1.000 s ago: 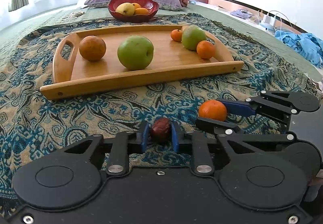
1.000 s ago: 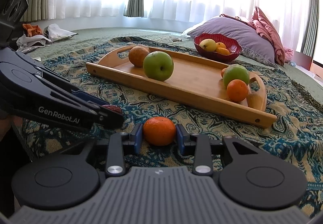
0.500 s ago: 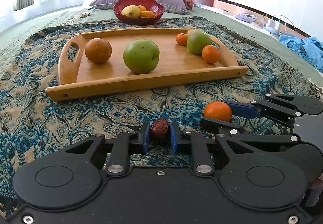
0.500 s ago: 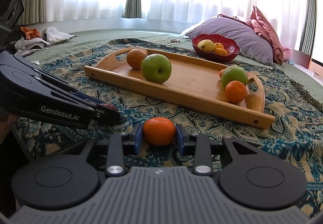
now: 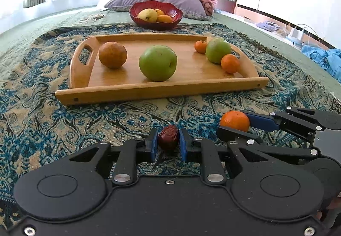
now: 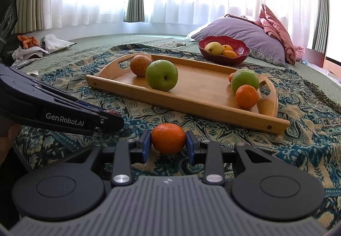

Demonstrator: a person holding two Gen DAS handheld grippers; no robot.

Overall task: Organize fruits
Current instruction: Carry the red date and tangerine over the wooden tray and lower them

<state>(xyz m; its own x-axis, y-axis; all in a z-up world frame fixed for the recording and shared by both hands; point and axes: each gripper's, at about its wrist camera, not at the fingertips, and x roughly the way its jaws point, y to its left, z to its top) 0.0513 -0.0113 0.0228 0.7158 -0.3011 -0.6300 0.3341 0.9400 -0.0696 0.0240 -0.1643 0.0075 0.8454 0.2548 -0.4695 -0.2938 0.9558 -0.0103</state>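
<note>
L wrist: date (image 5: 168, 137) half hidden btwn jaws.

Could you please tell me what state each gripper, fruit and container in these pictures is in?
Left gripper: shut on the wrinkled dark red date.
Right gripper: shut on the round orange tangerine.
Flat wooden tray with handles: holding five fruits.
Large green apple: resting mid-tray.
Dark red scalloped bowl: holding yellow and orange fruit.

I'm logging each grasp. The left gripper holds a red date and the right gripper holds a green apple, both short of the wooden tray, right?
Not quite: the right gripper holds a mandarin, not a green apple, as the right wrist view shows. The left gripper does hold the red date, both short of the wooden tray.
</note>
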